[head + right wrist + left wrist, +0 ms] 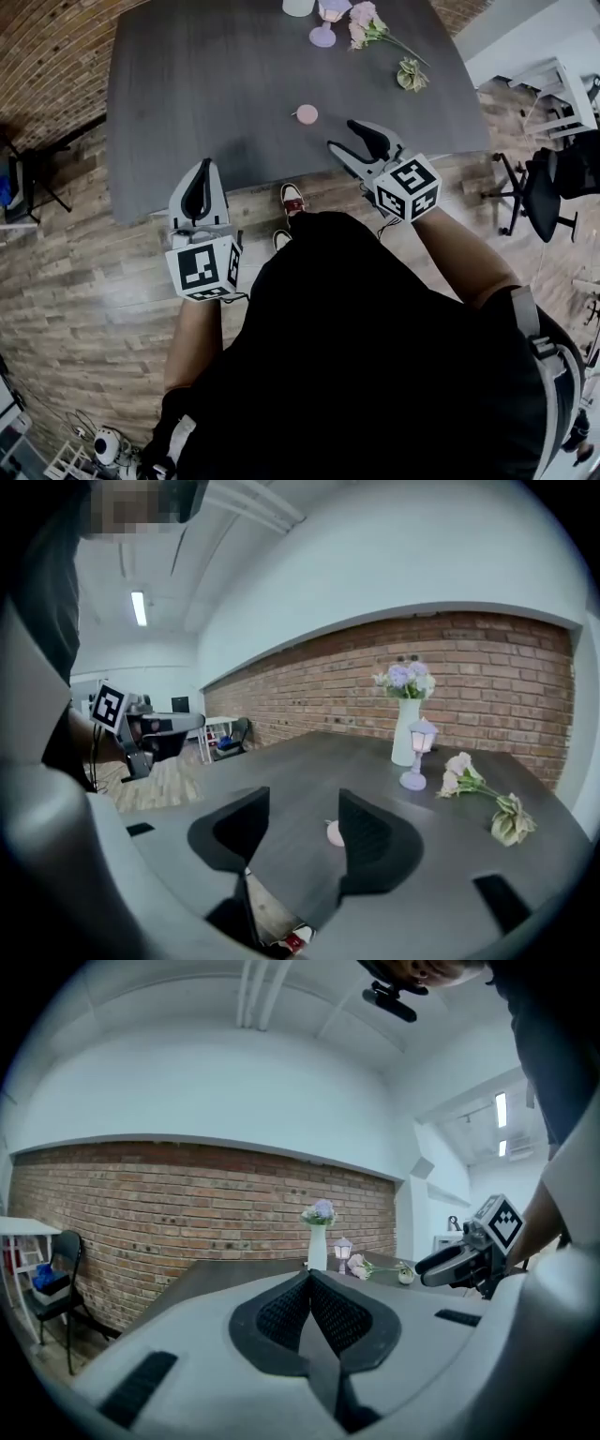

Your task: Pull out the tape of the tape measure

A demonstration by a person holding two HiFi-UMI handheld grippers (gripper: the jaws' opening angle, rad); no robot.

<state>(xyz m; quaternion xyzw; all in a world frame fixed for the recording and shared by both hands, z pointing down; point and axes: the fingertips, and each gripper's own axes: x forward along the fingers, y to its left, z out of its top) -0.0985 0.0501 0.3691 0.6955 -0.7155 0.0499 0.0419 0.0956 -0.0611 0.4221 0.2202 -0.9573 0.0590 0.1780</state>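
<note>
Right gripper (341,134) gapes wide, empty, near the tape measure (307,114); left gripper (204,167) closed on nothing.

The tape measure (307,114) lies on the bench (187,84) near its front edge, about midway across. Behind it, at the far edge, stand a vase (298,7) and a lantern (323,36), with cut flowers (370,26) lying to their right. The right gripper (342,136) hangs over the front edge just right of the tape measure, and the left gripper (204,169) is well to its left. A chair (539,187) stands on the floor (94,281) right of the bench.
</note>
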